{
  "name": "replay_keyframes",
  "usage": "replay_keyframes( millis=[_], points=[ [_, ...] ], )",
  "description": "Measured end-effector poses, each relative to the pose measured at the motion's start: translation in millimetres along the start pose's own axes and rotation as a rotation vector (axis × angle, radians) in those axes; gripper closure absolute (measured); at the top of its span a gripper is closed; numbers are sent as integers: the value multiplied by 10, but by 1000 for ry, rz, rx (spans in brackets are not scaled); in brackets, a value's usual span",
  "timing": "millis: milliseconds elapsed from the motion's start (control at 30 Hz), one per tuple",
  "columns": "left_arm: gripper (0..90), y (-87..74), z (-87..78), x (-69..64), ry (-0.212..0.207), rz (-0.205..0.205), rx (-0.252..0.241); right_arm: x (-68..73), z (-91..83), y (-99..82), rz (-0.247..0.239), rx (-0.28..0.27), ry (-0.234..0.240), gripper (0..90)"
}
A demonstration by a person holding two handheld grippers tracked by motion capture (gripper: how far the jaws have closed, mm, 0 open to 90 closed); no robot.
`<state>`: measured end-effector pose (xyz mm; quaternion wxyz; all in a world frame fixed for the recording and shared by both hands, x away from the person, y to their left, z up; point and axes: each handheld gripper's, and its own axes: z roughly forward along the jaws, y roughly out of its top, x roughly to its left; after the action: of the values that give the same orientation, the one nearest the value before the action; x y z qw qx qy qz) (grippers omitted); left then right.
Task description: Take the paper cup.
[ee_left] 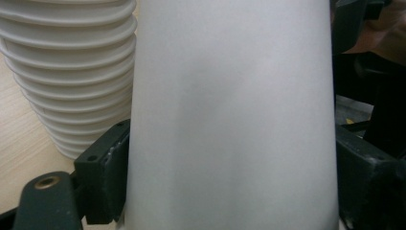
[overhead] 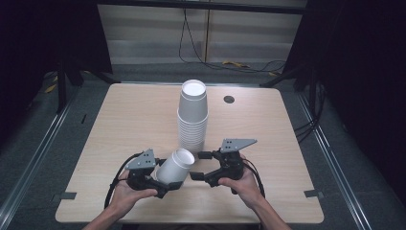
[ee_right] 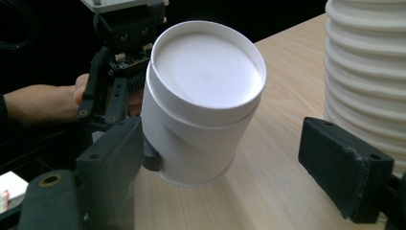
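One paper cup [overhead: 175, 166] lies tilted in the left hand-held gripper [overhead: 165, 184], just above the near part of the counter [overhead: 119, 124], its closed base turned up and toward the right hand-held gripper [overhead: 201, 165]. In the left gripper view the jaws press on opposite sides of the cup wall [ee_left: 230, 120], narrowed onto it; a faint dent in the wall suggests the squeeze is already flexing the paper. The right hand-held gripper stands open, one jaw just beside the cup's lower wall and the other well apart from it, near the stack of cups [overhead: 192, 117] that stands upright behind, close to the counter's middle.

Handling, as judged from these views: the cup [ee_right: 203, 103] is very light, thin-walled and easily crushed. Its smooth white surface gives little friction, so a light pinch may slip while a hard one buckles the wall. The stiffest places look to be the recessed base ring [ee_right: 208, 72] and the rolled rim at the mouth, which is hidden here by the left hand-held gripper. A second hold is best taken across the body near the base ring, with just enough closure to stop slipping. The taper means a grip tends to slide toward the narrow end.
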<state>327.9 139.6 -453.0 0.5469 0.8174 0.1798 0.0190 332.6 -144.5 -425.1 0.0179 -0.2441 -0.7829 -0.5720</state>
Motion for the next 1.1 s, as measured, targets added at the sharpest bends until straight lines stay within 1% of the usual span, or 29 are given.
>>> replay_keyframes(
  millis=[100, 267, 333, 367, 433, 533, 600, 633, 700, 833, 900, 933, 1000, 1033, 1067, 1100],
  points=[
    [153, 26, -12, 5, 11, 7, 19, 0, -26, 0, -14, 1, -20, 140],
    [153, 39, -33, 29, 19, -2, 49, -9, -72, -22, -39, 34, -63, 139],
    [153, 49, -36, 37, 17, -5, 54, -10, -91, -15, -57, 37, -103, 139],
    [153, 57, -36, 38, 14, -9, 57, -12, -97, -13, -61, 38, -109, 139],
    [153, 64, -41, 43, 8, -13, 57, -16, -109, -16, -82, 38, -105, 143],
    [153, 68, -40, 46, 10, -10, 72, -7, -100, -28, -98, 65, -118, 148],
    [153, 75, -41, 45, 8, -7, 82, -2, -95, -32, -107, 69, -121, 162],
    [153, 81, -41, 42, 11, -3, 90, -6, -95, -32, -109, 66, -126, 182],
    [153, 94, -39, 30, 16, 9, 98, -10, -103, -32, -145, 38, -144, 219],
    [154, 125, -37, 20, 18, 24, 115, -13, -126, -22, -138, 36, -133, 217],
    [154, 146, -41, 22, 21, 22, 124, -17, -141, -22, -129, 41, -133, 212],
    [154, 161, -41, 26, 17, 24, 124, -20, -151, -20, -123, 57, -139, 196],
    [154, 184, -41, 31, 24, 27, 137, -25, -163, -18, -98, 94, -137, 180],
    [154, 192, -33, 32, 21, 25, 138, -31, -170, -15, -86, 119, -137, 162],
    [154, 201, -32, 31, 23, 28, 144, -37, -181, -10, -78, 136, -137, 157],
    [155, 215, -30, 33, 23, 39, 153, -40, -187, -6, -68, 142, -130, 157]
  ],
)
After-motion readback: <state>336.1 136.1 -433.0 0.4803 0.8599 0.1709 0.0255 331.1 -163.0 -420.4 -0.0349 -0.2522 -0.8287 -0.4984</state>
